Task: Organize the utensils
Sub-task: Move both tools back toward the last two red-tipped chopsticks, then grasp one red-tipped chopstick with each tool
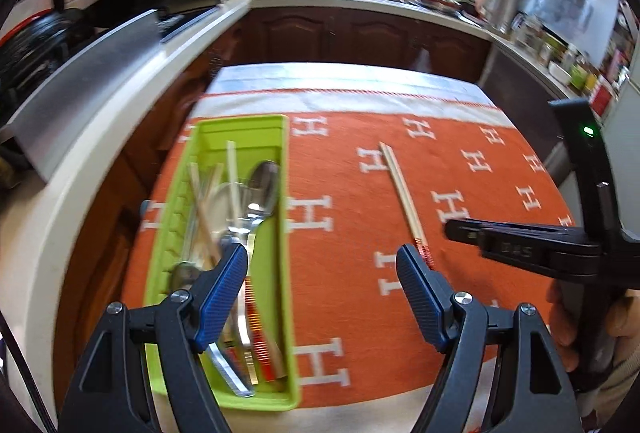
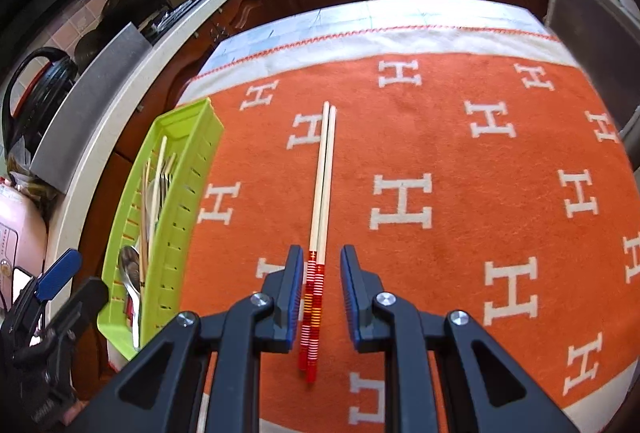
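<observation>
The chopsticks [image 2: 322, 193] are straddled by the right gripper [image 2: 322, 297] — fingers apart, to be closed squarely on both; left gripper [image 1: 320, 297] gapes empty.

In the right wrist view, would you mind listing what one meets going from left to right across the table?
Left gripper → green utensil tray with spoon and forks inside → pair of chopsticks, lying between the open fingers of the right gripper → bare orange cloth patterned with white H letters.

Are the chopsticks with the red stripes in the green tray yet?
Not yet. The chopsticks lie on the orange cloth, beside the green tray, between the open right tool's fingers.
</observation>
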A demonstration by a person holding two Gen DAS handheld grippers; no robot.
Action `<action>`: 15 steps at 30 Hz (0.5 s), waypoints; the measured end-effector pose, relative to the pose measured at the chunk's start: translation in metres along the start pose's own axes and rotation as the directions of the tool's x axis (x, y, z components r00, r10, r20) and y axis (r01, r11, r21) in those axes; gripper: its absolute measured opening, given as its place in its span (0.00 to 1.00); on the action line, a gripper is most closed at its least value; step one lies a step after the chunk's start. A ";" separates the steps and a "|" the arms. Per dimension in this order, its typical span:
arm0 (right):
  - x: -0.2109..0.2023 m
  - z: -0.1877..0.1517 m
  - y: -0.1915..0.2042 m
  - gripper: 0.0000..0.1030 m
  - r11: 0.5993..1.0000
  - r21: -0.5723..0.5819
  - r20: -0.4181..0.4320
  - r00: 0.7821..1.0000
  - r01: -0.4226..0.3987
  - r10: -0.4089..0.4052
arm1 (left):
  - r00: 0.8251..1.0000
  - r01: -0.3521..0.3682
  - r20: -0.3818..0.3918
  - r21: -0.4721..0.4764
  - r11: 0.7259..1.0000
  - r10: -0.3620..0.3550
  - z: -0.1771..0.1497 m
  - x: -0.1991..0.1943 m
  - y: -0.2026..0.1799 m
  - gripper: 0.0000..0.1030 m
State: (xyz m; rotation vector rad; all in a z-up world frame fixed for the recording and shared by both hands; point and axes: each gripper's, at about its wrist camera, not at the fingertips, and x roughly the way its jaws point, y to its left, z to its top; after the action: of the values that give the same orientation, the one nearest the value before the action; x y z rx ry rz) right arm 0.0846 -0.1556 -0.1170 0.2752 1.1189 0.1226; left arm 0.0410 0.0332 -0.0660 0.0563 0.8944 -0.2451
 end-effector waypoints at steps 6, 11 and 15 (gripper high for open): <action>0.025 0.002 0.000 0.18 0.999 -0.041 -0.066 0.998 0.000 -0.003 | 0.999 0.033 -0.037 0.004 0.999 -0.033 0.000 0.017 -0.013 0.70; 0.038 0.002 0.000 0.14 0.997 -0.062 -0.085 0.995 0.042 -0.047 | 1.000 0.016 -0.022 0.003 1.000 -0.016 0.002 0.024 -0.016 0.70; 0.040 0.004 0.003 0.09 0.993 -0.086 -0.080 0.993 0.074 -0.081 | 0.999 0.034 -0.041 -0.025 0.999 -0.035 0.009 0.030 -0.013 0.70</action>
State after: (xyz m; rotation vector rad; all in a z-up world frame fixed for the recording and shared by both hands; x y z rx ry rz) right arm 0.1052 -0.1436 -0.1492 0.1531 1.2027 0.1117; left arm 0.0629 0.0131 -0.0833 0.0237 0.9398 -0.2657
